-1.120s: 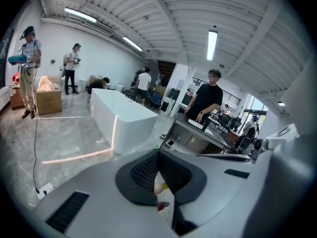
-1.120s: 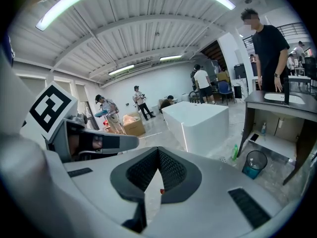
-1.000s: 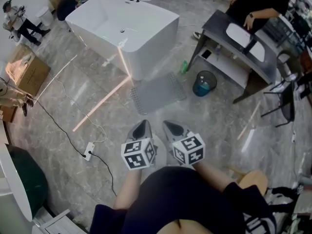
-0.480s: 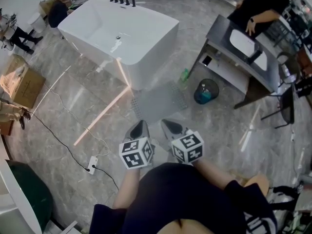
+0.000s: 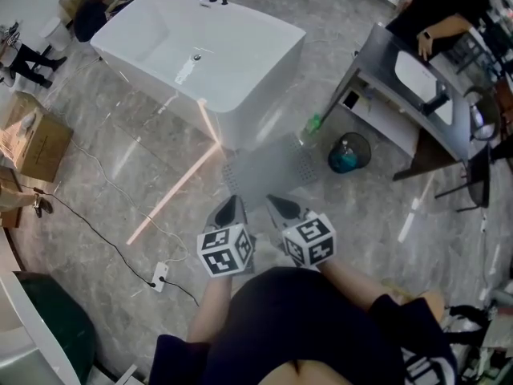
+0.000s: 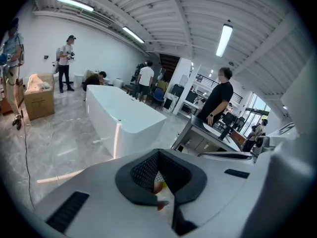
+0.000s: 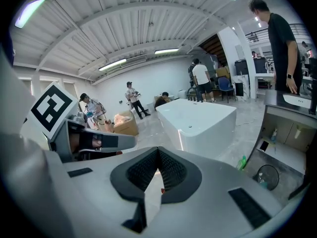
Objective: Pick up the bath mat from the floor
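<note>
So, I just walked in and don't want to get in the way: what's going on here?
A person holds the left hand-held gripper and the right hand-held gripper, both shut and empty, just short of the grey bath mat. It lies flat on the floor beside the white bathtub. Nothing touches the mat yet.

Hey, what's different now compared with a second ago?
The person has walked forward with both grippers. In the head view the bath mat and the bathtub have come nearer, and the mat now lies just ahead of the left gripper and right gripper. Nothing was taken hold of or let go. Unchanged: both grippers are shut, empty and side by side, and the mat lies flat beside the tub.
</note>
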Demonstrator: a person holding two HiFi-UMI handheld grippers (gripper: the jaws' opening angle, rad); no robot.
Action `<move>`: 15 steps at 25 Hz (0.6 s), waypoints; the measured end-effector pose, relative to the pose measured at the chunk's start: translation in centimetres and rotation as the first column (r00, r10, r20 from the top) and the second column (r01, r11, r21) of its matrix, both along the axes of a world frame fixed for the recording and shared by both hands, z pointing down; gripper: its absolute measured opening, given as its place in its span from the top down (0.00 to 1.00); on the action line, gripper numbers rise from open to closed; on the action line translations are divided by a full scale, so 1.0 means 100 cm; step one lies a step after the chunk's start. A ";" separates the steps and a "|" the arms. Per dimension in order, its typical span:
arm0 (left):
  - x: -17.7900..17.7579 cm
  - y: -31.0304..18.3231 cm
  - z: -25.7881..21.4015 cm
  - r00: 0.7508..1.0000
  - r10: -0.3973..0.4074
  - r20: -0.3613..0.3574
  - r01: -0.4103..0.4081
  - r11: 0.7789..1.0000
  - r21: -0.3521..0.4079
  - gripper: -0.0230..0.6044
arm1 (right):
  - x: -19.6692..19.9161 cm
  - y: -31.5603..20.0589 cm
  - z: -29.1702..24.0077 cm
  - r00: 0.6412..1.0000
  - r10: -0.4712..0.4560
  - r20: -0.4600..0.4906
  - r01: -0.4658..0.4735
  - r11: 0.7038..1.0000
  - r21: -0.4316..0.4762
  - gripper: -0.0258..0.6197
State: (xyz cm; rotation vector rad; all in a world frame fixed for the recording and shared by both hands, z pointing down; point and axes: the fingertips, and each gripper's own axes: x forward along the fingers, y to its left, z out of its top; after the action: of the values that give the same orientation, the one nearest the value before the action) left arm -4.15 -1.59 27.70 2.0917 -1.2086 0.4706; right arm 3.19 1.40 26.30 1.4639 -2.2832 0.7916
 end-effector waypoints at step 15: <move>-0.008 -0.067 0.076 0.993 -0.115 0.020 0.117 0.987 -0.111 0.97 | 0.004 -0.074 0.076 0.995 -0.096 -0.028 0.091 0.987 -0.133 0.94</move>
State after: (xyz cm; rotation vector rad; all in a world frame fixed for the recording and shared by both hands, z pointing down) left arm -4.93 -8.33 35.28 1.9152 -1.2742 0.4881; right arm 3.62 -6.04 33.89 1.2931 -2.2112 0.8650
